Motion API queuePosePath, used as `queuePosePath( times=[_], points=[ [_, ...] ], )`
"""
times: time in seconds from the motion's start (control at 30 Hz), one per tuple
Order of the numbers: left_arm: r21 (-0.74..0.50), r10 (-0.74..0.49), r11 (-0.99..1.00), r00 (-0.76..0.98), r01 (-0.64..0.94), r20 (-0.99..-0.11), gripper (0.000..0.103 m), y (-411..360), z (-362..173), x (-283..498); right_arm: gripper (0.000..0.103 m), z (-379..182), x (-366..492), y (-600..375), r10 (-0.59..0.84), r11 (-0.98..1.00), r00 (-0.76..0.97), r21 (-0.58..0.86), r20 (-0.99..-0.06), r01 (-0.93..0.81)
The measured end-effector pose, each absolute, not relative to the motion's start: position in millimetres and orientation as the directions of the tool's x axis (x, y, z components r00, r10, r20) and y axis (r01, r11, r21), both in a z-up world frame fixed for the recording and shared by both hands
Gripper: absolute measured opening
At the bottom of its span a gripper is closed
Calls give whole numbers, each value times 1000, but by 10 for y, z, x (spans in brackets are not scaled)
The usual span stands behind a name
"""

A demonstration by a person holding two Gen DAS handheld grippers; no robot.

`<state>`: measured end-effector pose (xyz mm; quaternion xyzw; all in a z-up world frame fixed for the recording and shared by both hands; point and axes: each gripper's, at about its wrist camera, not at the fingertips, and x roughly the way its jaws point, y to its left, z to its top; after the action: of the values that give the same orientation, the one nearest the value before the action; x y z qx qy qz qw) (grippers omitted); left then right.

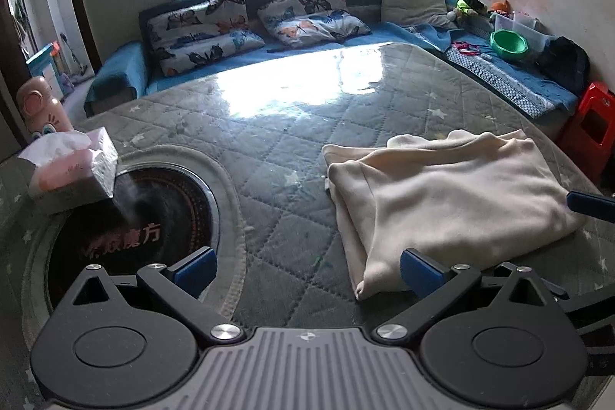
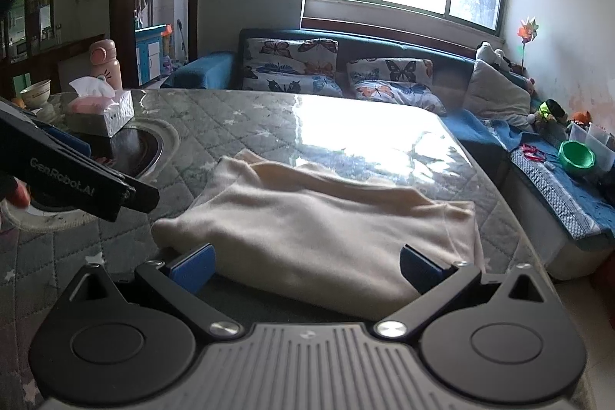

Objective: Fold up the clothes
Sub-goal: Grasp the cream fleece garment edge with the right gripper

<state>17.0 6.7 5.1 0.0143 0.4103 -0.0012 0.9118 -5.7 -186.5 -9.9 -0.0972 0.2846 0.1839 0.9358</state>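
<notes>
Both jaws are standing wide, holding nothing: left hand-held gripper (image 1: 307,271), right hand-held gripper (image 2: 307,269). Cream garment (image 2: 319,221) is lying folded into a compact stack on tabletop (image 2: 246,118). Either another fold is pending or it's finished; can't tell.

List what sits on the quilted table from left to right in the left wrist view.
Pink bottle → tissue box → round black cooktop set into the table → folded cream garment.
</notes>
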Motion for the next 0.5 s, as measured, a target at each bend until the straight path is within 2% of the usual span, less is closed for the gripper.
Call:
queuePosePath(
  times=[0.13, 0.33, 0.5],
  points=[
    [58, 27, 998, 693, 21, -721, 103, 1, 122, 271, 103, -70, -29, -1861, 270, 911, 780, -113, -564, -397],
    [121, 78, 993, 755, 2, -651, 103, -85, 309, 505, 102, 335, 464, -1981, 247, 916, 801, -139, -545, -377],
    [119, 83, 993, 741, -3, -666, 103, -62, 293, 785, 86, 226, 1069, -1975, 253, 908, 740, -111, -623, -404]
  ],
)
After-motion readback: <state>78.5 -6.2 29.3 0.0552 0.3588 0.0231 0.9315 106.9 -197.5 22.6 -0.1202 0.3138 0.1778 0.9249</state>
